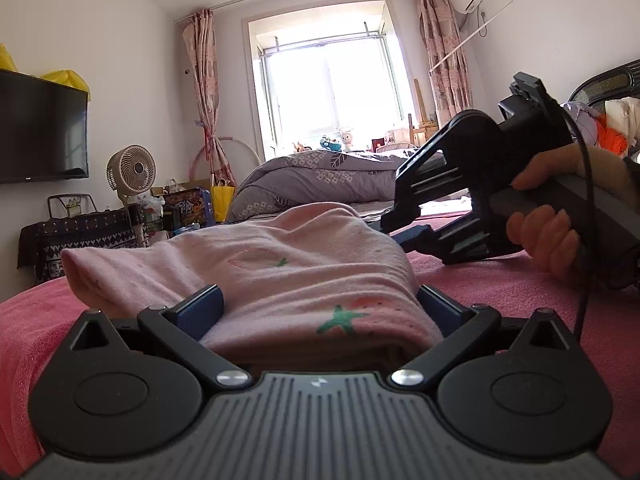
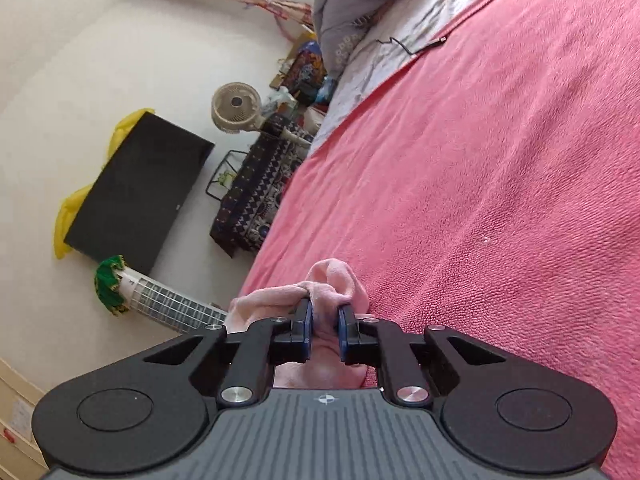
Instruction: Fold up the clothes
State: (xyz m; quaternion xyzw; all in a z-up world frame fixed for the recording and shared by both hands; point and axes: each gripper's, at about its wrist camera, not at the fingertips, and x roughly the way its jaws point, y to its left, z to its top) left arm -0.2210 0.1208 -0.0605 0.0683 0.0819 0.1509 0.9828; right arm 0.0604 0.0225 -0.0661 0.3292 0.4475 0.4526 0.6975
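Here, much of the pink garment (image 1: 280, 276) lay hidden: in the left wrist view its near edge disappeared behind the black body of the left gripper (image 1: 320, 312), and its far side dropped out of sight over its own hump. It rested on the red bedspread (image 1: 500, 292) and filled the wide gap between the blue pads (image 1: 200, 314); the pad at 3 o'clock was mostly covered by cloth, so whether the pads pressed on the fabric could not be told. A green star-shaped mark and a reddish patch were printed on it; no writing could be read there.

At 3 o'clock in that view the right gripper (image 1: 394, 228) reached in, held by a hand (image 1: 548, 236), with its tips buried behind the garment's edge. In the right wrist view the right gripper's (image 2: 323, 322) jaws stood nearly together, clamped on a bunched fold of the same garment (image 2: 332, 280), the rest cut off below the tool.

The television (image 1: 40, 128) at 9 o'clock bore a small logo too tiny to read, and the window (image 1: 332, 88) was blown out white.
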